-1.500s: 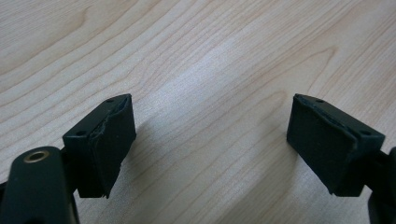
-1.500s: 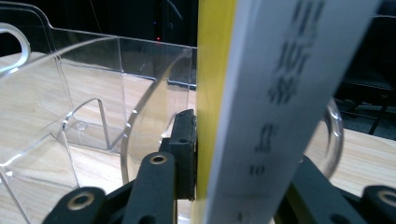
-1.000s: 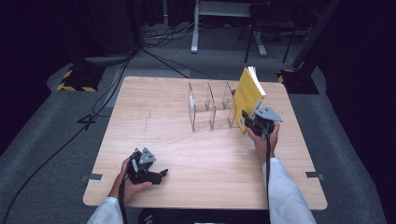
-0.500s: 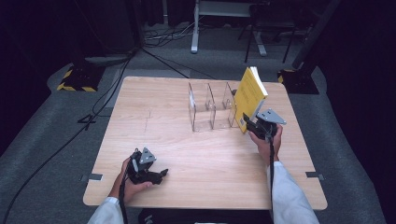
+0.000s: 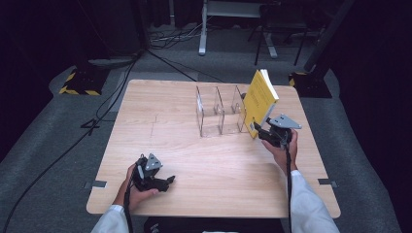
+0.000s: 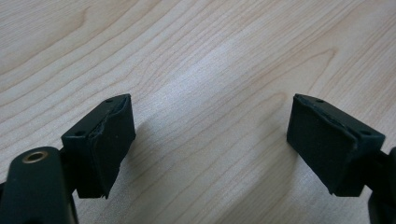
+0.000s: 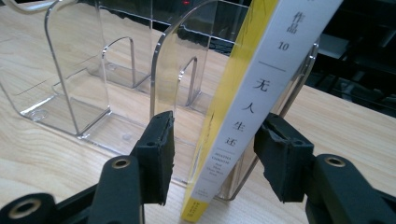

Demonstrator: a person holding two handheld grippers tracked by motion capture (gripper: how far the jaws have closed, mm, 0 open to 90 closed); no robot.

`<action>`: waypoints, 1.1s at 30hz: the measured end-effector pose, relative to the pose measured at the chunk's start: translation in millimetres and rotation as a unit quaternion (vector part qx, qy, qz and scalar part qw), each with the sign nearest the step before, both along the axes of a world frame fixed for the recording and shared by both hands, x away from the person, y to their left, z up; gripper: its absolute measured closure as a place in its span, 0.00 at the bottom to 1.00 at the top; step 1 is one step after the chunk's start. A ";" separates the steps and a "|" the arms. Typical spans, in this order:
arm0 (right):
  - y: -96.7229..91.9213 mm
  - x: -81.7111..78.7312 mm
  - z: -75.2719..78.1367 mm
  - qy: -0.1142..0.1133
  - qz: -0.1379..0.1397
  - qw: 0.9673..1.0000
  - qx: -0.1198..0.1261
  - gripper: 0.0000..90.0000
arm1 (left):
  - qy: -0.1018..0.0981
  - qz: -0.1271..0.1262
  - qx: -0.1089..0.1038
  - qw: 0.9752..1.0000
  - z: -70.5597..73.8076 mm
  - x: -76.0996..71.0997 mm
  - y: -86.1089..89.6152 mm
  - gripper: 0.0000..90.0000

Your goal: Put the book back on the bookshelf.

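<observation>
Right tool just opening, pads off the yellow book, left leaning in the end slot of the clear acrylic rack. Left tool apart, idle, resting on worktop.

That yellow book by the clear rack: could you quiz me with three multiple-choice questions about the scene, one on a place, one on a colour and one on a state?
1. Where does the yellow book stand?
A. at the right end of the clear rack
B. flat at the table's left edge
C. on the floor

2. What colour is the book's spine?
A. red
B. white
C. black

3. How do the jaws of the right gripper stand?
A. shut tight with nothing between them
B. apart, with the book between them
C. clamped on the rack's wall

Answers: 1 A, the high view shows it leaning there. 2 B, the right gripper view shows a white spine with dark print. 3 B, there is a gap at the left pad; these jaws have just been opening.
</observation>
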State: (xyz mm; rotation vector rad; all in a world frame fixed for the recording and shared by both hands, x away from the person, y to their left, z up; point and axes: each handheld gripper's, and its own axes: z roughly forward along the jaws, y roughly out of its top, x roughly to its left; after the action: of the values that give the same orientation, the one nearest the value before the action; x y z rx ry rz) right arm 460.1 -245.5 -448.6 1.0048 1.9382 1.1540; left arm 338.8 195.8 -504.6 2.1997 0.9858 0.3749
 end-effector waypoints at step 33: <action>-13.9 -29.5 33.7 0.047 0.080 0.993 -0.069 0.47 | 0.000 0.000 0.000 1.000 0.0 -0.1 0.0 0.18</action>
State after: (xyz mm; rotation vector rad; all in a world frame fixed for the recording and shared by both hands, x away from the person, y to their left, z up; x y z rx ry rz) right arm 430.6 -259.4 -414.9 0.8580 2.1748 1.0575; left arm 338.8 195.8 -504.6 2.2000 0.9866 0.3749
